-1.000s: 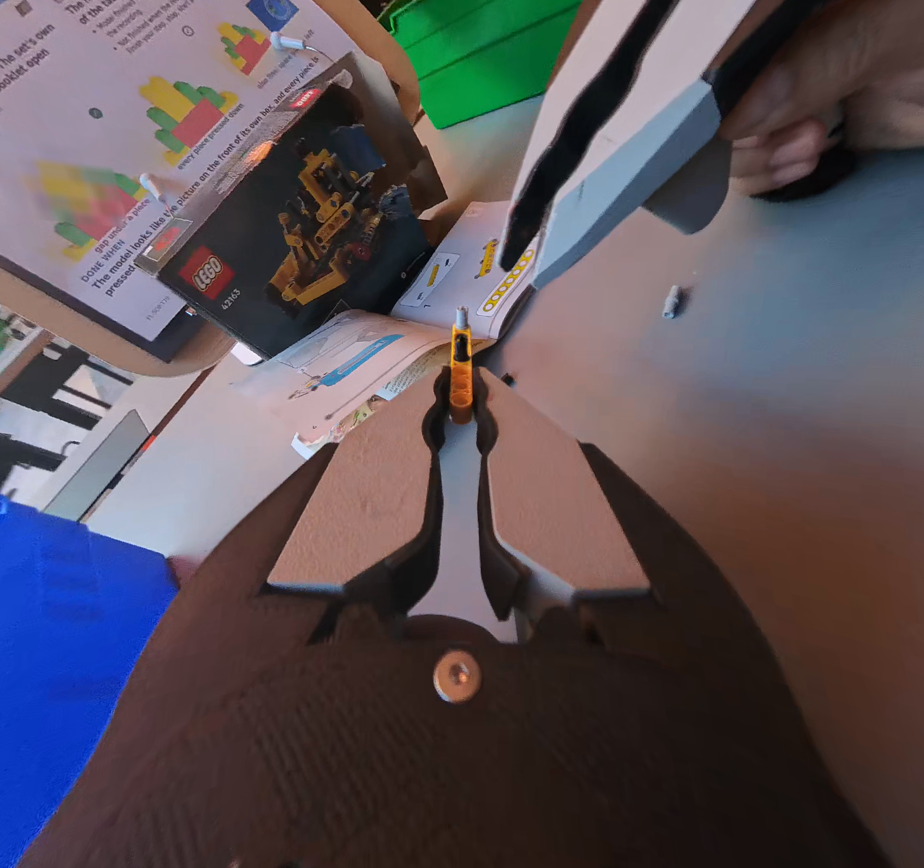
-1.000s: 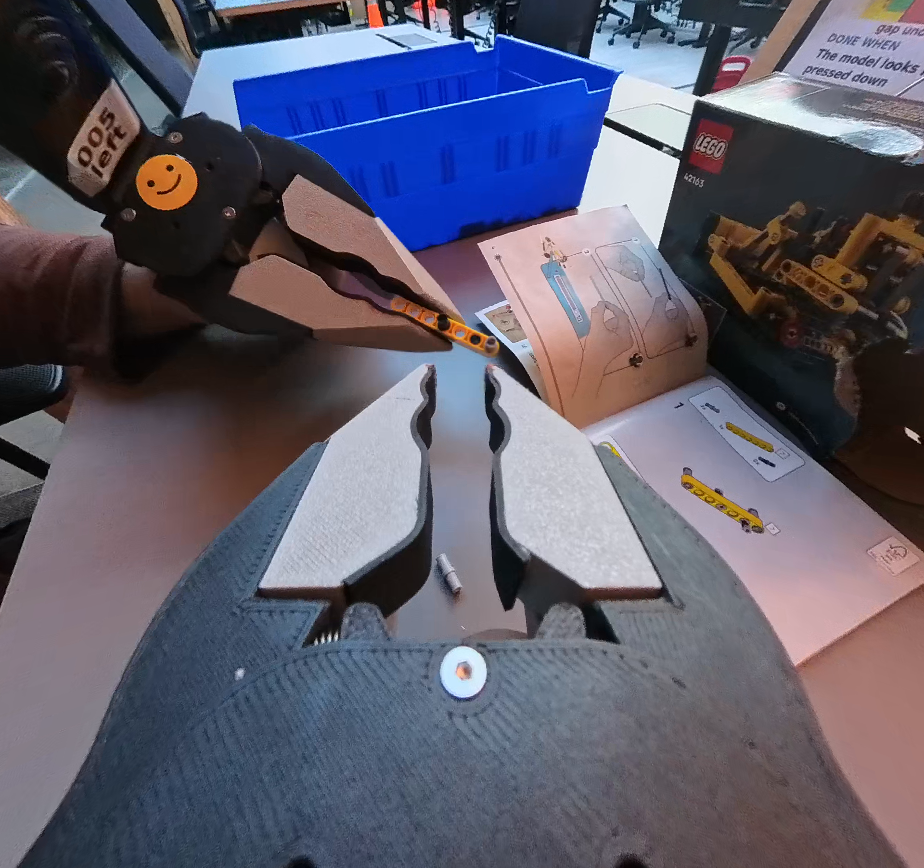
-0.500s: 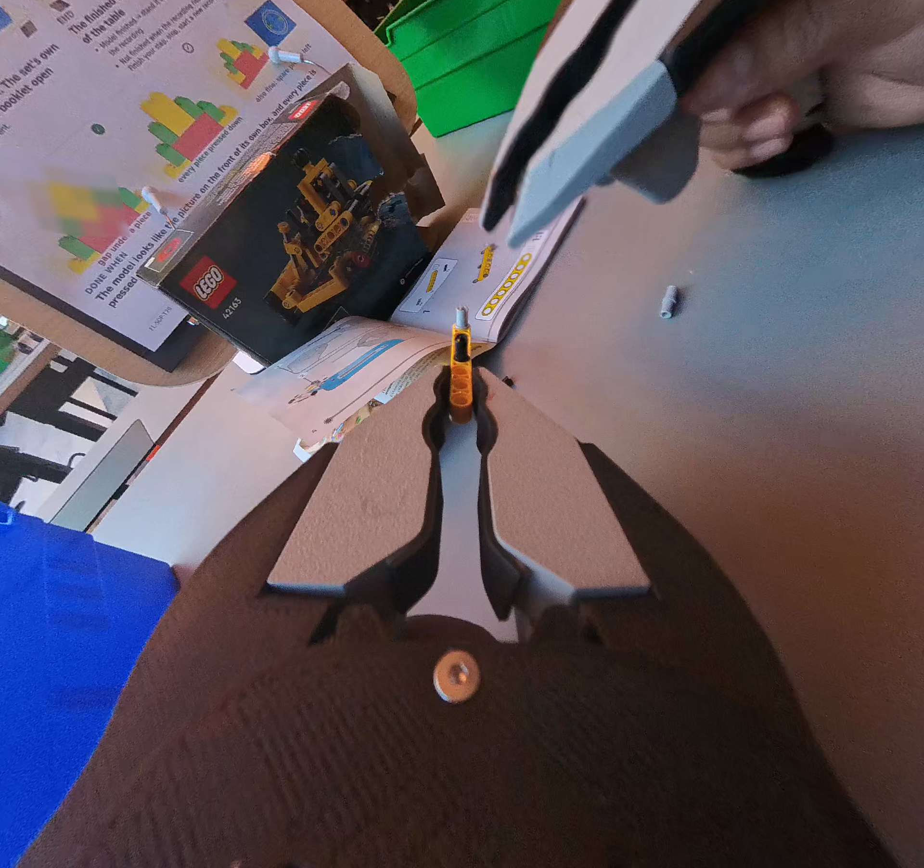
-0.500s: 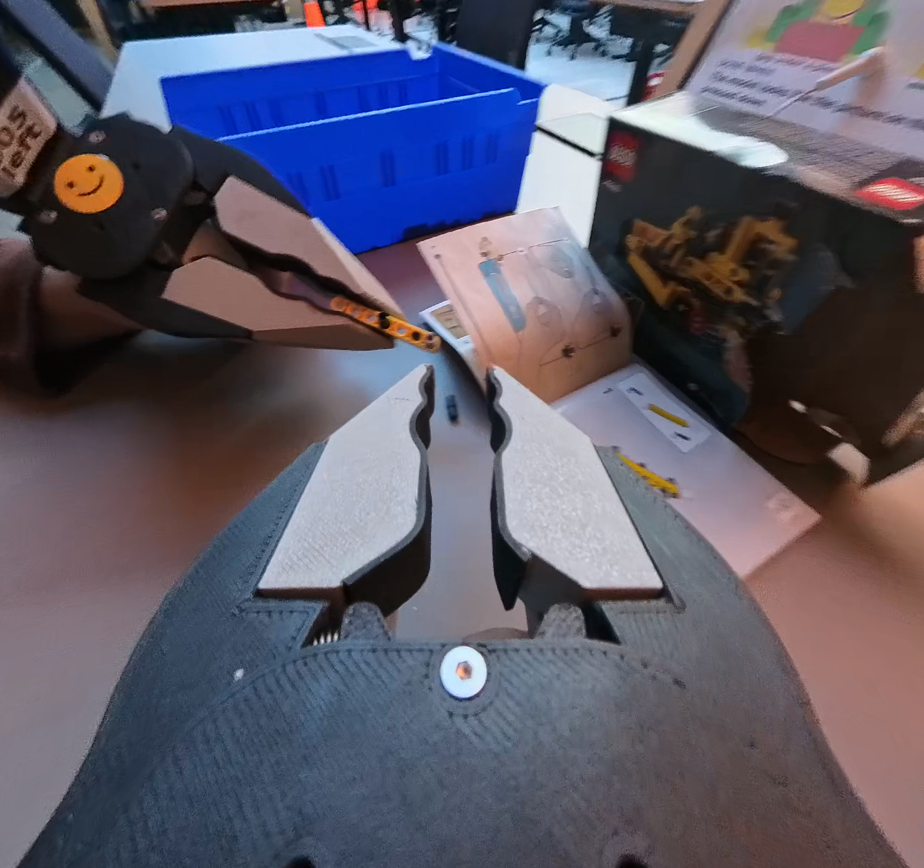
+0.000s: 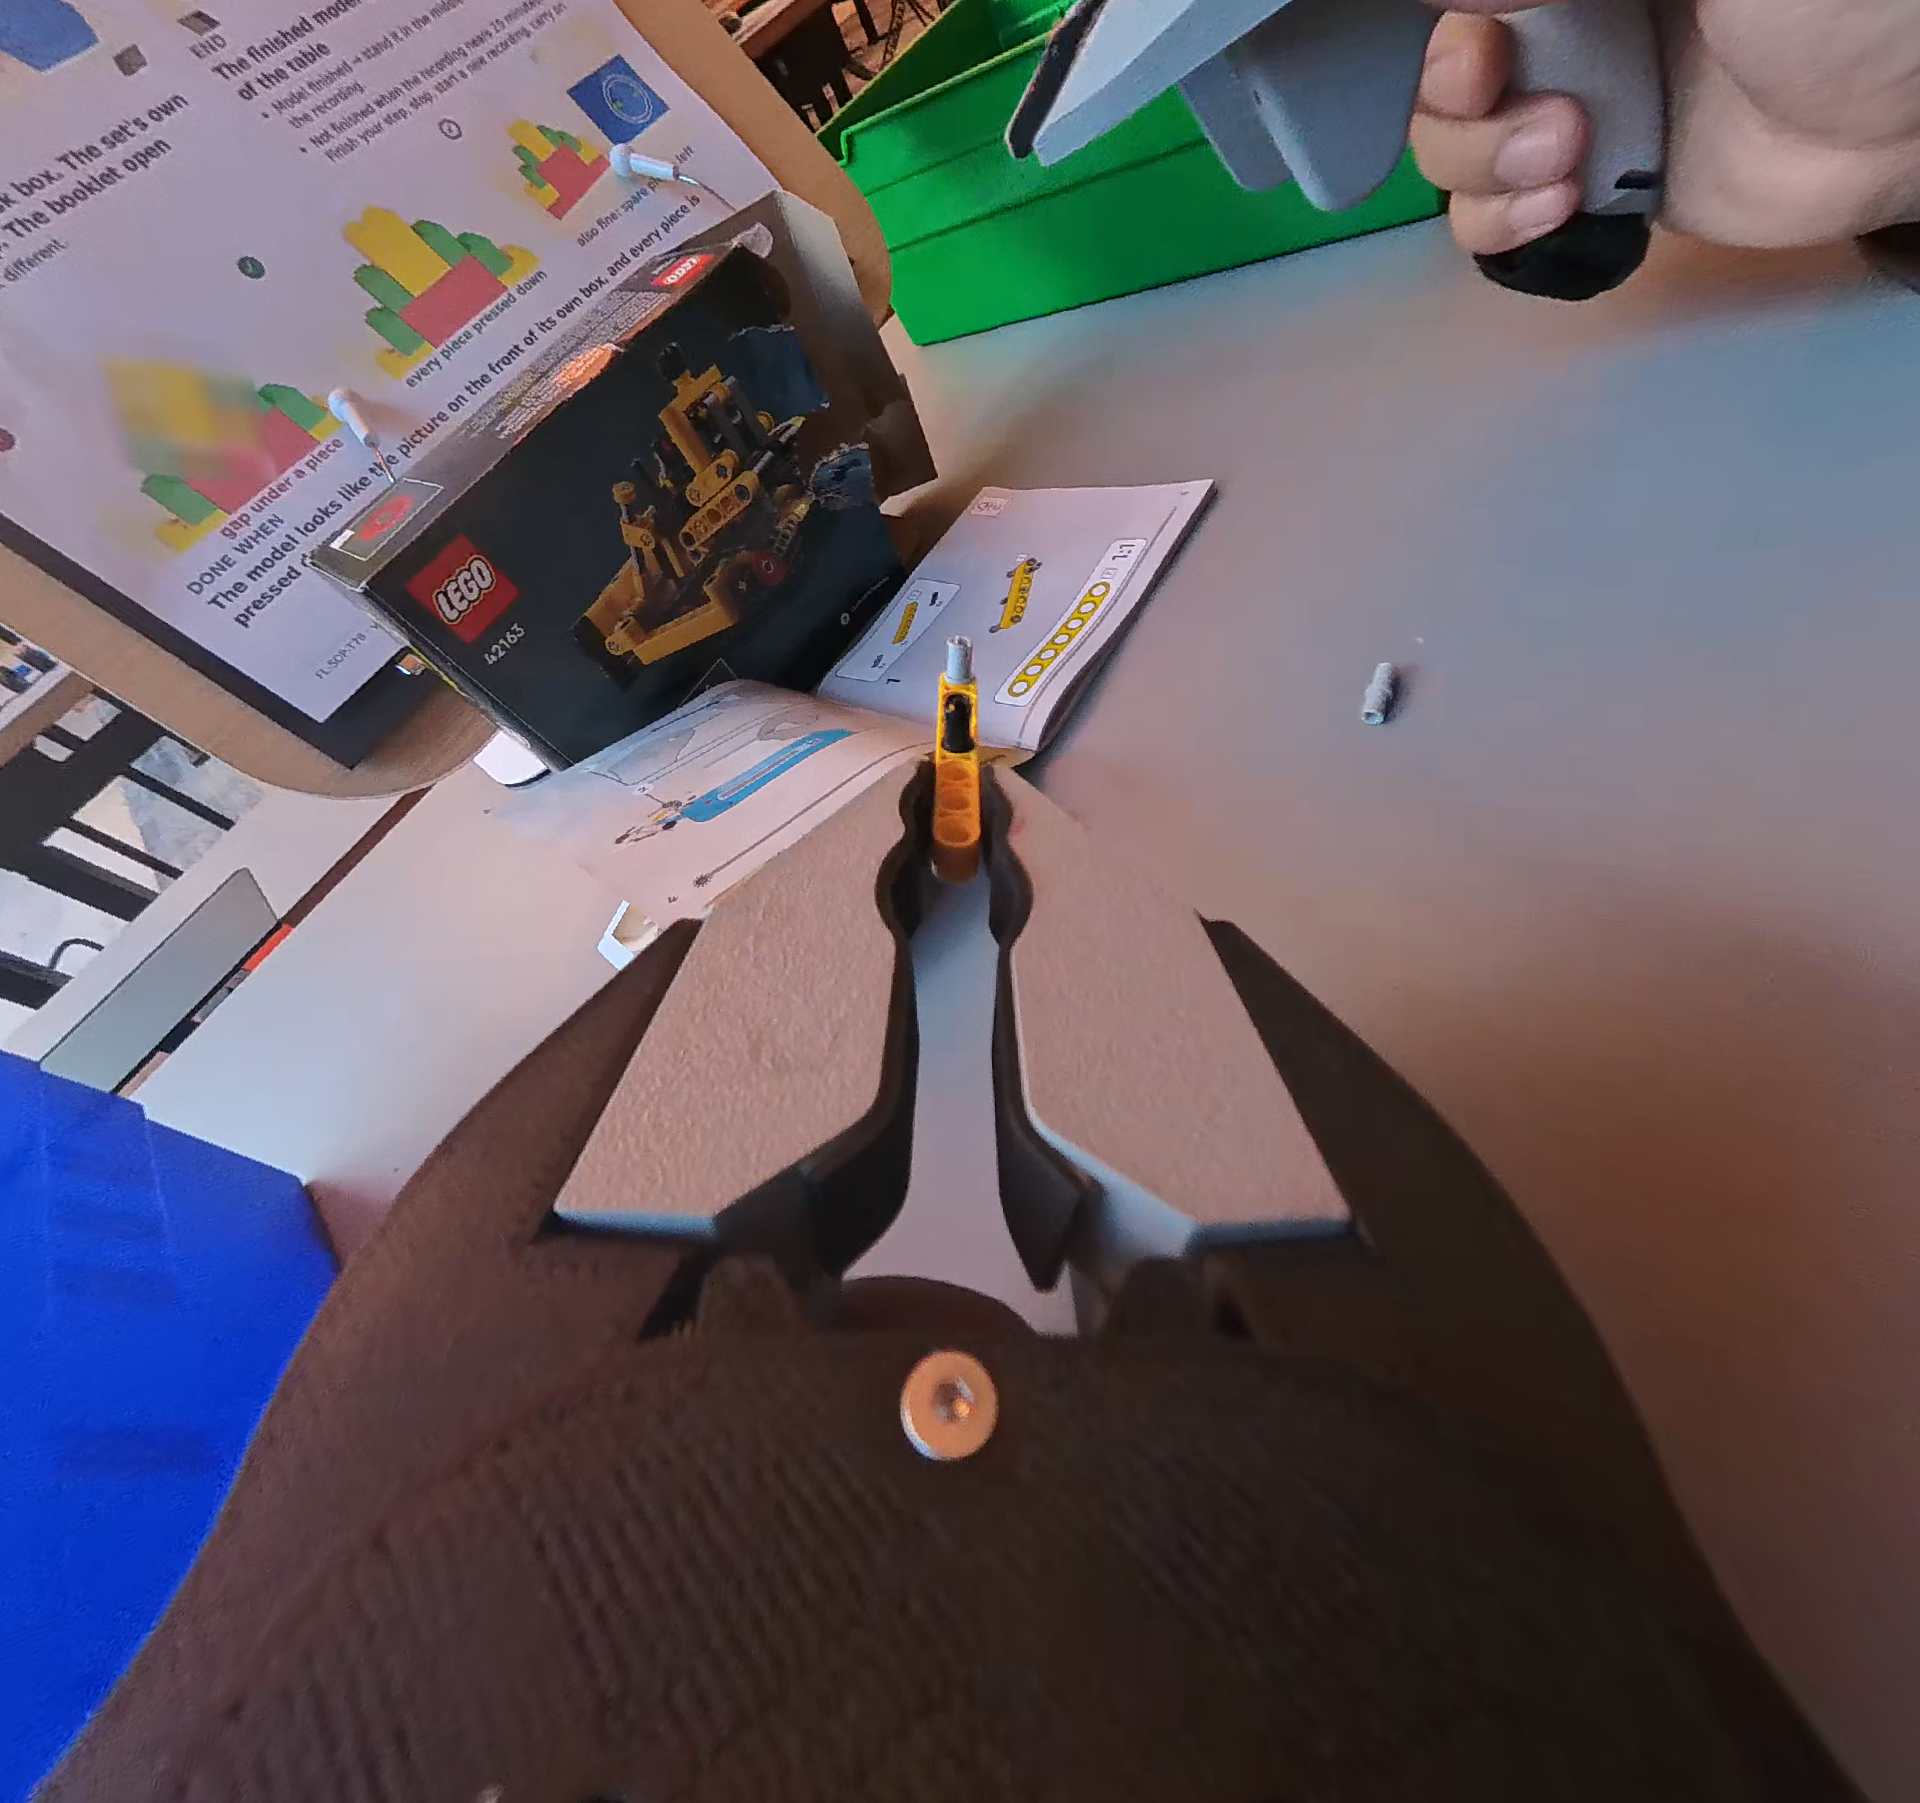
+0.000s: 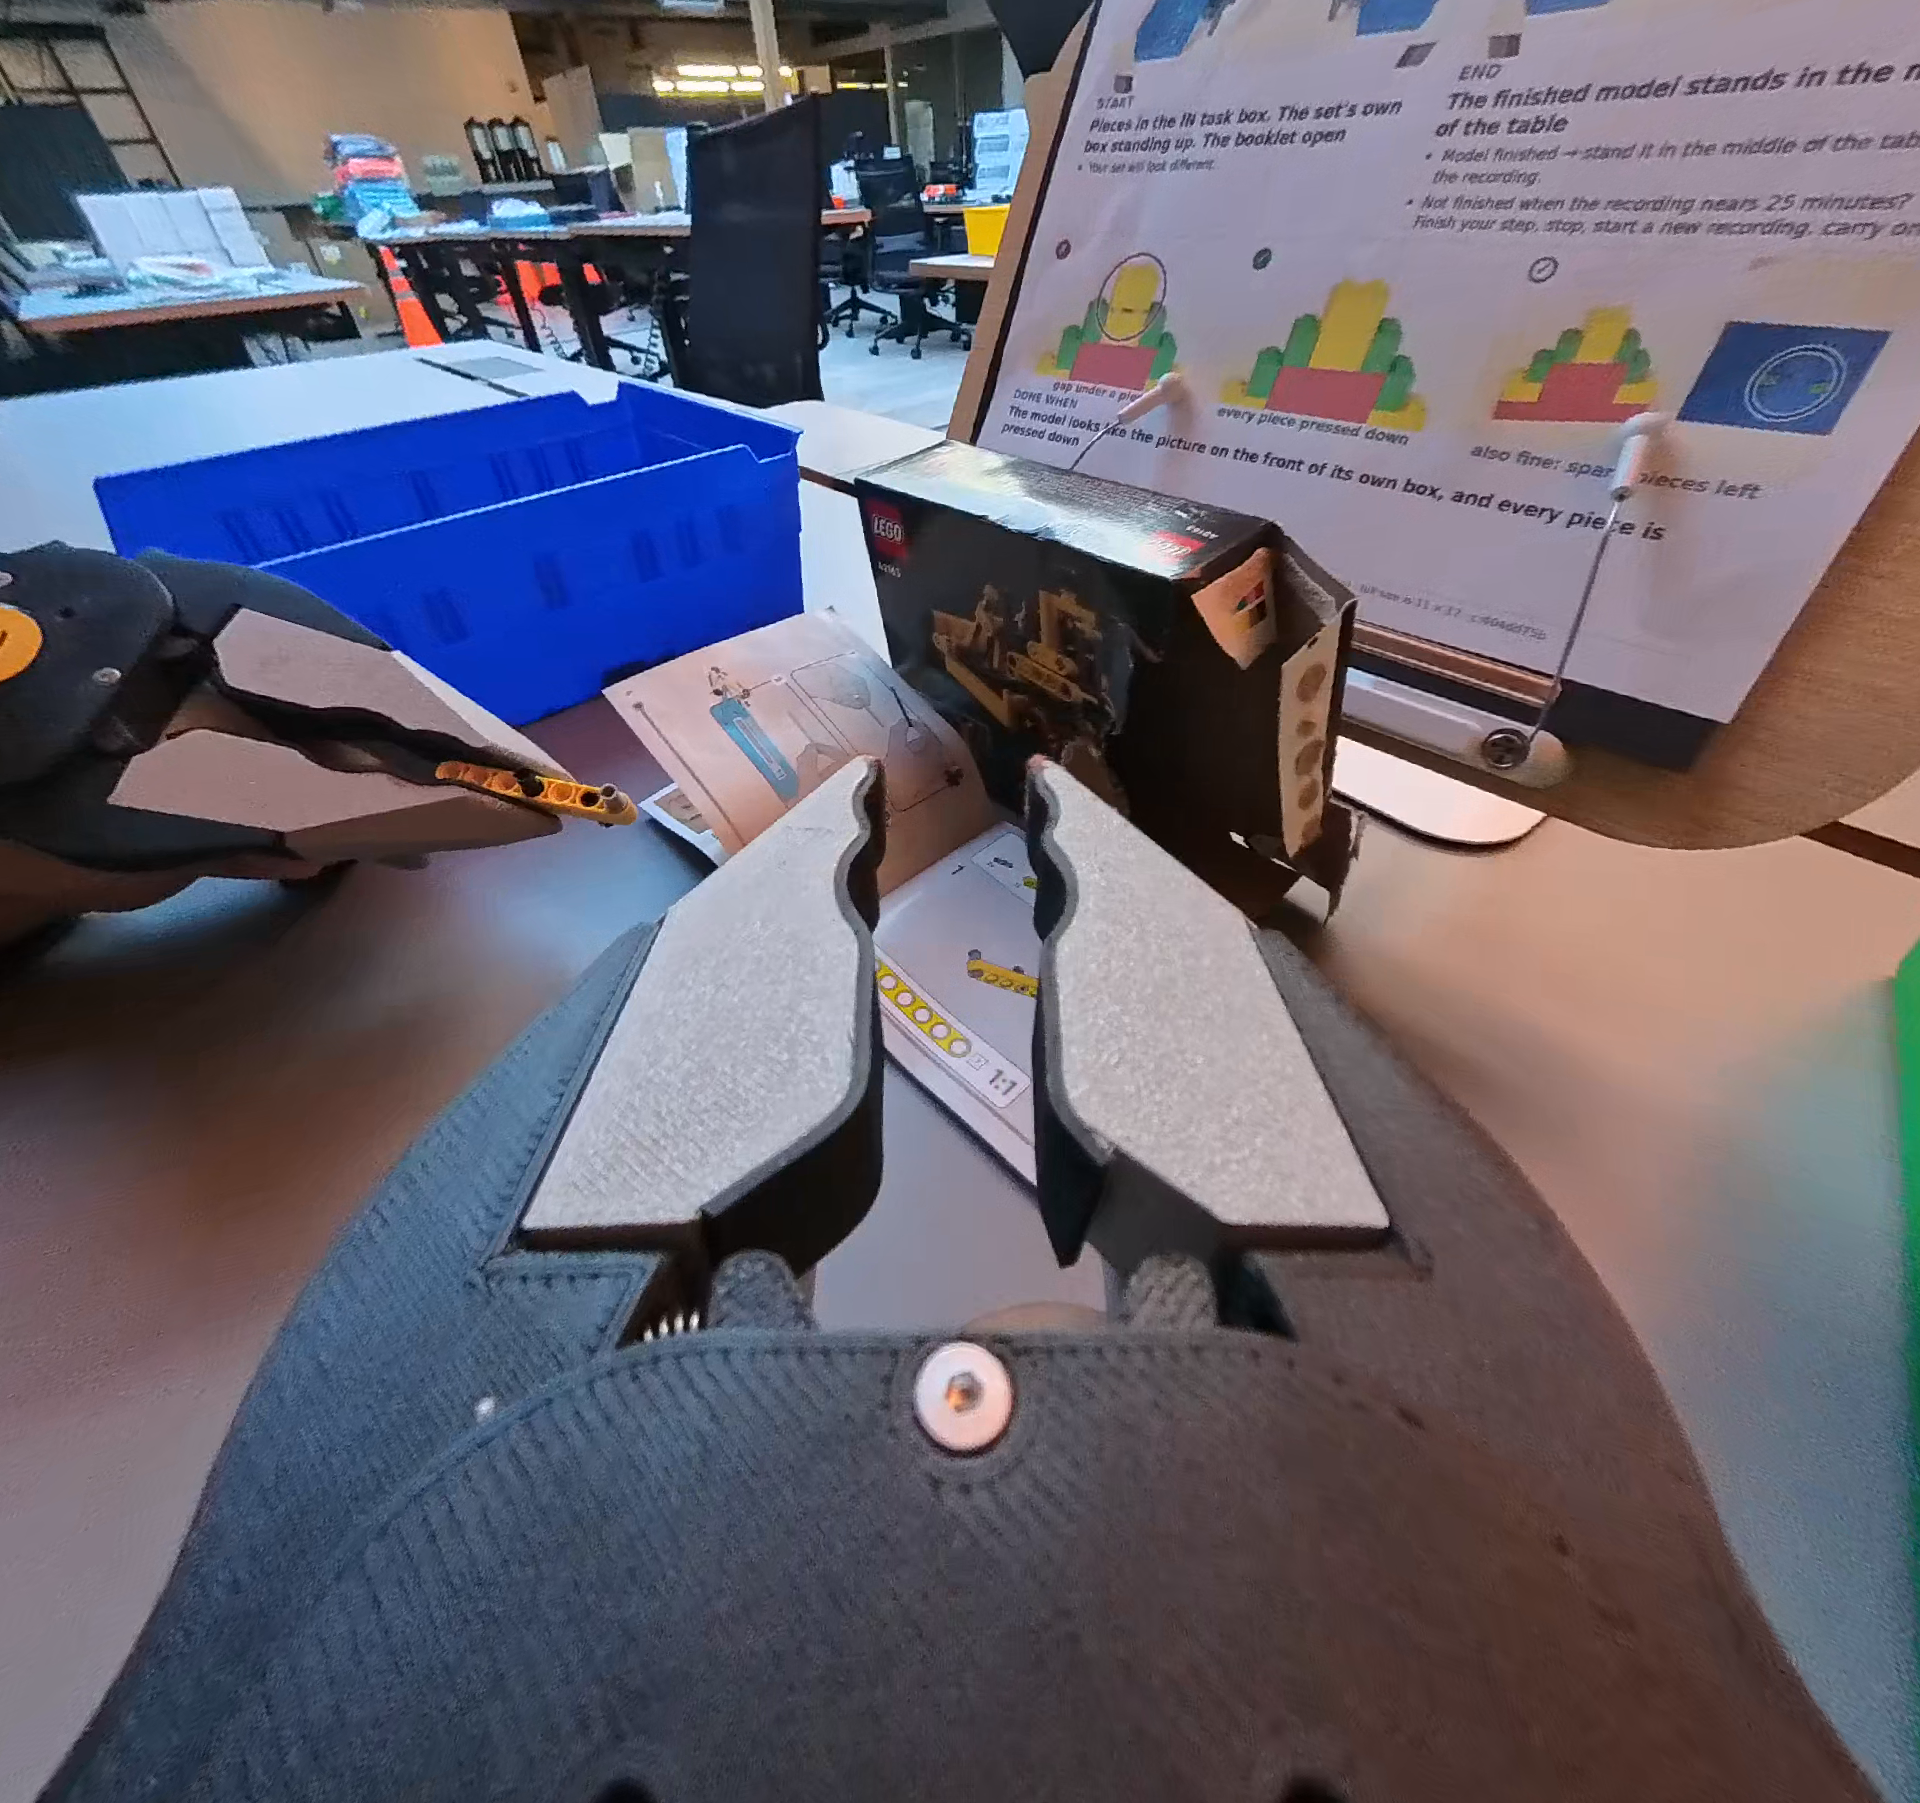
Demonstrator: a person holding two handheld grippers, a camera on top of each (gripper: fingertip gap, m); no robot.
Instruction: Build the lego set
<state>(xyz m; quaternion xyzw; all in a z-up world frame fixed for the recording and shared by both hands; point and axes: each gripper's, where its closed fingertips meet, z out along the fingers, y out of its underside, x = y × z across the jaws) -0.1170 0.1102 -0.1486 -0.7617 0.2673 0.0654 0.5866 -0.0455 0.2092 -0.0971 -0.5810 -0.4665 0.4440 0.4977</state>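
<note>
My left gripper (image 5: 954, 823) is shut on a yellow holed beam (image 5: 954, 787) with a grey pin (image 5: 957, 657) at its far end and a black pin behind it. The beam also shows in the right wrist view (image 6: 540, 790), held level above the table. My right gripper (image 6: 954, 813) is open and empty, raised above the open instruction booklet (image 6: 966, 1015). In the left wrist view the right gripper (image 5: 1132, 60) hangs high at the upper right, held by a hand. A loose grey pin (image 5: 1378, 693) lies on the table right of the booklet (image 5: 1049, 600).
The black set box (image 5: 634, 538) stands behind the booklet, and it shows in the right wrist view (image 6: 1081, 631). A poster board (image 6: 1507, 299) leans behind it. A blue bin (image 6: 468, 538) stands at the left and a green bin (image 5: 1091, 184) at the far right. One gripper's finger ends stand about 15 cm off the other's.
My right gripper has risen and swung right, away from the table and the loose grey pin. My left gripper keeps hold of the yellow beam, almost still.
</note>
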